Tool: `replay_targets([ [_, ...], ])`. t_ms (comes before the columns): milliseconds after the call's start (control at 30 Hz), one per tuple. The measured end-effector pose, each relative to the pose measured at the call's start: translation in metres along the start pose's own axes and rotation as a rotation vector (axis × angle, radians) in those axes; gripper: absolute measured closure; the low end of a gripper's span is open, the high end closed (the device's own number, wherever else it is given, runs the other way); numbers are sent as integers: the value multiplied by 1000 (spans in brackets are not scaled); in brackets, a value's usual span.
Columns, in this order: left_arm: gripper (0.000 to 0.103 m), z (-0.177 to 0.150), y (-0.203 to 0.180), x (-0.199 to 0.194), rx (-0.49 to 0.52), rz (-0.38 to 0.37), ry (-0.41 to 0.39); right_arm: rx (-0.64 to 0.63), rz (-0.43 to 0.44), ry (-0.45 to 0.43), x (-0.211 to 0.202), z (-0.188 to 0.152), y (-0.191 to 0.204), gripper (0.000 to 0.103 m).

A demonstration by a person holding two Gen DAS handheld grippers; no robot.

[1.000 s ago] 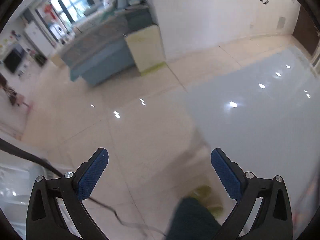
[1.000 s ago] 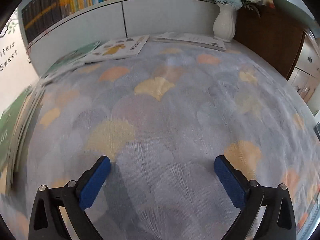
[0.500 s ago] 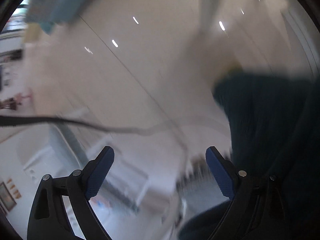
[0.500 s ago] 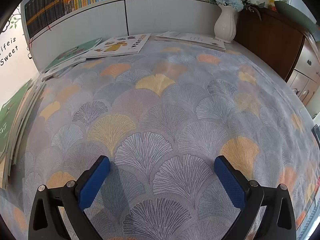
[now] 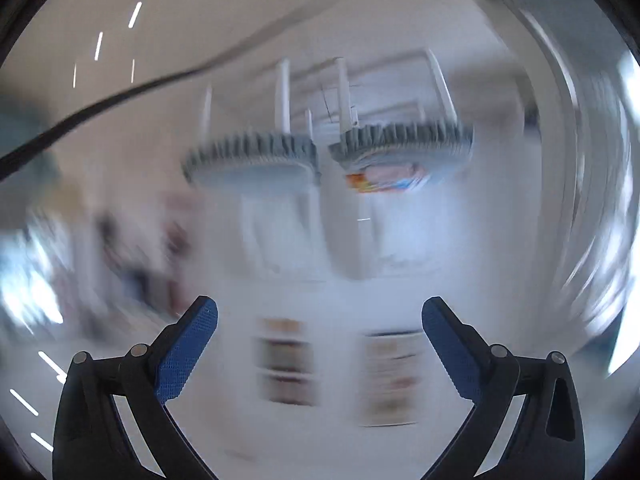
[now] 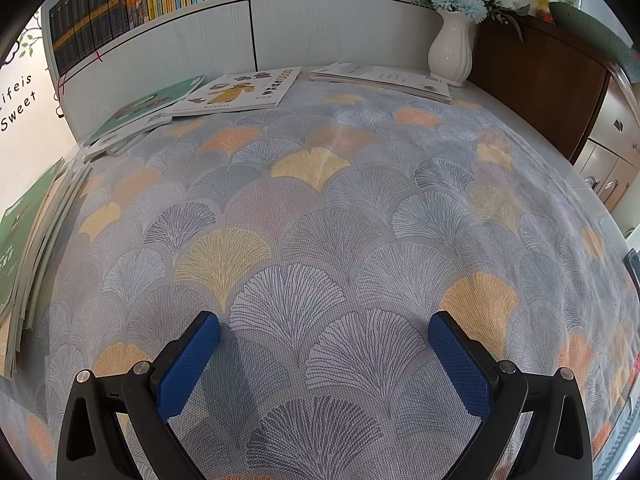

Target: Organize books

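Swung away from the floor, the left gripper (image 5: pixel 319 354) was caught mid-sweep while the right gripper (image 6: pixel 324 364) was kept where it had been.

Through the left wrist camera only smear was recorded, crossed by a dark cable (image 5: pixel 100 106); its jaws, just eased wider, were spread with nothing between them, and no book could be made out. Through the right wrist camera, released and empty jaws were held over the patterned tablecloth (image 6: pixel 320 208), well apart from the picture book (image 6: pixel 240 90), the green book (image 6: pixel 154 104), the left-edge stack (image 6: pixel 24 248) and the thin books (image 6: pixel 384 80) beside the vase (image 6: pixel 452 52). A careless reach could have tipped that vase, and the fast left swing could have snagged the cable.
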State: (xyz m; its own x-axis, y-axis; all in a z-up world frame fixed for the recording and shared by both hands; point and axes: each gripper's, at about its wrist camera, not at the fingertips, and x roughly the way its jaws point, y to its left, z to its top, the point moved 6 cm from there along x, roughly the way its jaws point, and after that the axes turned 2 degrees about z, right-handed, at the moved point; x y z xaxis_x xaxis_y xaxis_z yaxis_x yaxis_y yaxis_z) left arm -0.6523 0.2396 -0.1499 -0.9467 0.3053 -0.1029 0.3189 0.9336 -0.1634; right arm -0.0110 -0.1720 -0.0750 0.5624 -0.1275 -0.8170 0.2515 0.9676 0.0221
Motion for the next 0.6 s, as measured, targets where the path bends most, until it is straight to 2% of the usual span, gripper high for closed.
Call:
replay_targets([
  [33, 1, -2, -9, 0, 51, 26, -5, 0, 0, 0, 0, 0, 0, 0],
  [67, 1, -4, -12, 4, 59, 63, 12, 0, 0, 0, 0, 0, 0, 0],
  [133, 1, -6, -3, 0, 49, 137, 38, 0, 0, 0, 0, 0, 0, 0],
  [200, 1, -3, -11, -18, 36, 179, 12, 1, 0, 0, 0, 0, 0, 0],
  [233, 1, 2, -12, -16, 48, 219, -23, 0, 0, 0, 0, 0, 0, 0],
  [267, 1, 7, -11, -29, 75, 301, -101, 0, 0, 0, 0, 0, 1, 0],
  [333, 1, 18, -18, -56, 77, 375, -186, 1, 0, 0, 0, 0, 0, 0],
  [400, 1, 25, -32, -73, 126, 385, -245, 1, 0, 0, 0, 0, 0, 0],
  [500, 1, 27, -39, -81, 194, 459, -268, 1, 0, 0, 0, 0, 0, 0],
  [600, 1, 27, -47, -88, 205, 465, -275, 0, 0, 0, 0, 0, 0, 0],
])
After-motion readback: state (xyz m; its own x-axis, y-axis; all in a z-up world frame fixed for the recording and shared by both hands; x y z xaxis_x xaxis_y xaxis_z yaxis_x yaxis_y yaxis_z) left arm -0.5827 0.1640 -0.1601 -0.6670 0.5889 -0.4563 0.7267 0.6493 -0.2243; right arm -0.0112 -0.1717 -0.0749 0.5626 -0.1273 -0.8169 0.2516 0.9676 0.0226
